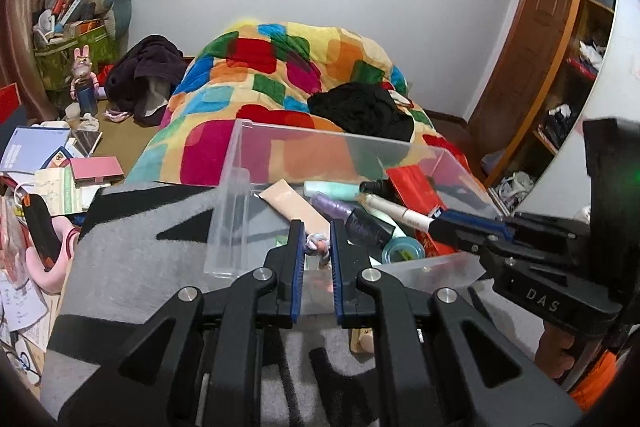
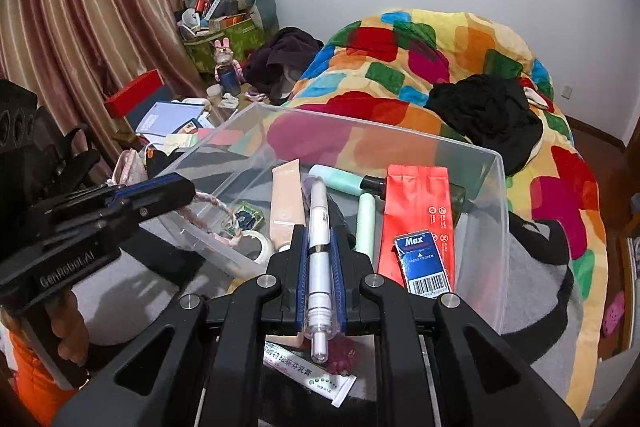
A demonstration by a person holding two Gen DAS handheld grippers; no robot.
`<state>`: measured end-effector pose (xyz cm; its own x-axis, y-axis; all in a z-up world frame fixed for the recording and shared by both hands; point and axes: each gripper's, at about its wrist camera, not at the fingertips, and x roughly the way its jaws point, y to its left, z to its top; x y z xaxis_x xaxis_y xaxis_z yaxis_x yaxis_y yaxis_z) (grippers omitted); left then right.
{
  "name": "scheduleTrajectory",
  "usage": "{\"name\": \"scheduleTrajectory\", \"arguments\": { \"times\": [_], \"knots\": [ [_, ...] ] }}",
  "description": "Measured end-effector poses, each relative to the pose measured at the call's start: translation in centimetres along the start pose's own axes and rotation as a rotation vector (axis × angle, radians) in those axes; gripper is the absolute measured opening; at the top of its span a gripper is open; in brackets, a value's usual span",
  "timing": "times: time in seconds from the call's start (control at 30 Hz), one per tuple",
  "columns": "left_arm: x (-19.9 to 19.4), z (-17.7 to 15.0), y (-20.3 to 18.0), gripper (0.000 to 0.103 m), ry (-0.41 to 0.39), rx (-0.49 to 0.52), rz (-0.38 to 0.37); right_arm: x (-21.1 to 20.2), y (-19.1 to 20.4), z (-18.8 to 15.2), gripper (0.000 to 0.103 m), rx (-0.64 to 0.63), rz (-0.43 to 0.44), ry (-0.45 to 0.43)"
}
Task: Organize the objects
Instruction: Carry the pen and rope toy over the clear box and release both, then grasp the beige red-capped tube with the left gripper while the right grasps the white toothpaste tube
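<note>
A clear plastic box (image 1: 240,147) (image 2: 500,227) stands on a grey blanket and holds several cosmetics and packets. My left gripper (image 1: 318,247) is shut on a braided pastel cord (image 1: 318,245) at the box's near wall; the cord (image 2: 216,205) hangs over the box edge in the right wrist view, under the left gripper (image 2: 192,191). My right gripper (image 2: 319,255) is shut on a white pen-shaped cosmetic tube (image 2: 319,227) and holds it over the box. The same tube (image 1: 396,213) shows in the left wrist view, with the right gripper (image 1: 434,227) at the box's right side.
In the box lie a beige tube (image 2: 285,203), a mint bottle (image 2: 340,179), a red packet (image 2: 418,211), a blue Max packet (image 2: 424,259) and a tape roll (image 2: 260,245). A sachet (image 2: 308,371) lies under the right gripper. A colourful quilt (image 1: 296,67) covers the bed beyond. Books and clutter (image 1: 40,163) lie left.
</note>
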<state>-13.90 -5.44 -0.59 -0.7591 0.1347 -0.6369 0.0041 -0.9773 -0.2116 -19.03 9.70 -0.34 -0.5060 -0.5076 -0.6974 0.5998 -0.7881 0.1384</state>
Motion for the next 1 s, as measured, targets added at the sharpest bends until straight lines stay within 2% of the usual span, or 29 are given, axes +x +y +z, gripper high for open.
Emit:
{"name": "scheduleTrajectory", "arguments": {
  "times": [0.1,0.23,0.3,0.4,0.63,0.8,0.87,1.0],
  "knots": [
    [0.0,-0.1,-0.4,0.016,0.008,0.011,-0.004,-0.1,0.0,-0.1,0.012,-0.007,-0.001,0.010],
    [-0.6,-0.2,-0.6,0.022,0.003,0.016,-0.009,-0.8,-0.2,-0.4,0.021,-0.005,-0.008,0.010],
    [-1.1,-0.2,-0.8,0.033,-0.008,0.024,-0.002,-1.5,-0.4,-0.6,0.024,-0.002,-0.007,-0.004],
    [-2.2,-0.3,-1.1,0.044,-0.037,0.033,0.005,-2.7,-0.2,-0.8,0.028,-0.010,-0.008,-0.028],
    [-4.0,-1.0,-1.9,0.052,-0.049,0.054,-0.014,-5.6,0.7,-2.0,0.042,-0.058,-0.032,-0.079],
    [-3.6,-2.8,-2.1,0.055,0.007,0.061,-0.047,-6.7,0.8,-3.4,0.044,-0.074,-0.039,-0.087],
    [-2.7,-3.9,-2.3,0.055,0.064,0.071,-0.060,-6.9,0.7,-4.3,0.044,-0.081,-0.054,-0.082],
    [-0.8,-5.7,-3.0,0.055,0.143,0.122,-0.029,-6.3,0.4,-5.8,0.044,-0.077,-0.042,-0.040]
  ]
}}
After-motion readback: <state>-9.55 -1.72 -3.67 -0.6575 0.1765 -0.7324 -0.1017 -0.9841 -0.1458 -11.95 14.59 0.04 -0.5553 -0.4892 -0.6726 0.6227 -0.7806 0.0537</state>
